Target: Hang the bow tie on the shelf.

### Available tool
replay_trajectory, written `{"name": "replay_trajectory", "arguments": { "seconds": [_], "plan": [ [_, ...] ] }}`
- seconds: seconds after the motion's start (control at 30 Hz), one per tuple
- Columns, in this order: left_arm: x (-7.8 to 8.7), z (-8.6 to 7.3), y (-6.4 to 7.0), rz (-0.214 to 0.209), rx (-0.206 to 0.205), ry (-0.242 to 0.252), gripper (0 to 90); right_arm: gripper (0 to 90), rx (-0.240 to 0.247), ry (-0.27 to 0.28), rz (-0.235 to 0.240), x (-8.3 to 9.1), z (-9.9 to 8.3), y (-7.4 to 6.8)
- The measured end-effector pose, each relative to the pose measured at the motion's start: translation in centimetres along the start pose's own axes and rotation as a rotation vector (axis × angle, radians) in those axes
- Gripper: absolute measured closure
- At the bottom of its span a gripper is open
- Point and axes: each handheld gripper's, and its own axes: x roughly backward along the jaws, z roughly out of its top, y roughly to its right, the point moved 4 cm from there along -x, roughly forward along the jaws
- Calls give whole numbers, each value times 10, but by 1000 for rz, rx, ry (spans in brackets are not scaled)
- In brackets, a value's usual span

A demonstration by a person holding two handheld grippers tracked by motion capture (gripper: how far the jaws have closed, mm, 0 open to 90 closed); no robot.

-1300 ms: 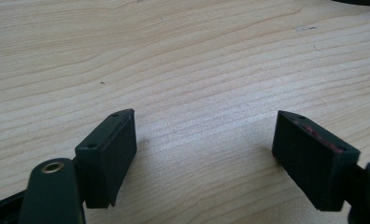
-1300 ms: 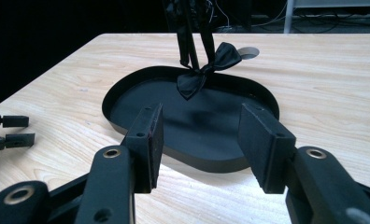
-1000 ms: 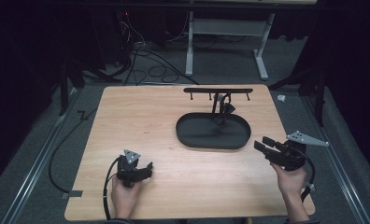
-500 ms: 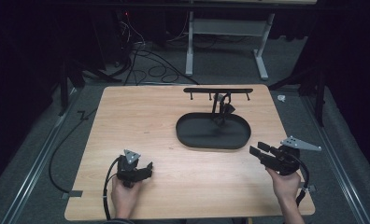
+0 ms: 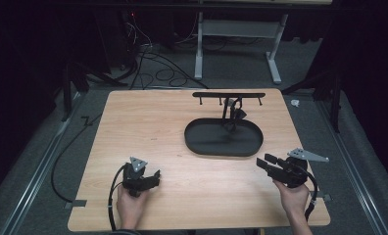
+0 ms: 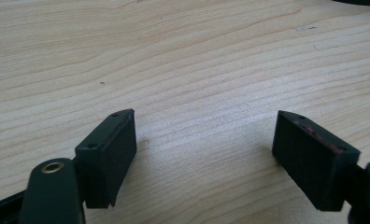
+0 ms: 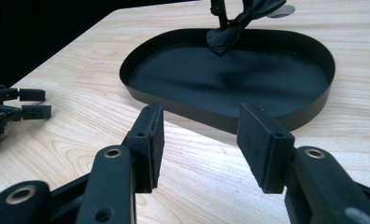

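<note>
A black oval tray (image 5: 216,141) lies right of the table's middle, and a black rack (image 5: 229,94) with small pegs stands at its far side. A dark, bow-like piece (image 5: 238,114) hangs from the rack's post over the tray. My left gripper (image 5: 156,178) rests near the front left, open, with bare wood between its jaws (image 6: 204,154). My right gripper (image 5: 263,160) hovers open just in front of the tray's near right rim, empty. In the right gripper view it (image 7: 199,144) faces the tray (image 7: 230,79) and the hanging piece (image 7: 234,28).
The wooden table (image 5: 148,127) is bare on its left half. The left gripper (image 7: 15,109) appears far off at the left edge of the right gripper view. Cables and a white desk frame (image 5: 236,44) lie on the floor beyond the table.
My right gripper has shifted left and slightly toward the front edge, closer to the tray's near rim. The left gripper has stayed put.
</note>
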Motion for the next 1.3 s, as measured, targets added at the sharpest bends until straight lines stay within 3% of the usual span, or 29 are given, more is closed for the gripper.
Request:
{"name": "replay_trajectory", "arguments": {
  "seconds": [1.3],
  "plan": [
    [0,0,0,0,2,2,222,552,37,-53,21,-29,-9,-16]
  ]
}}
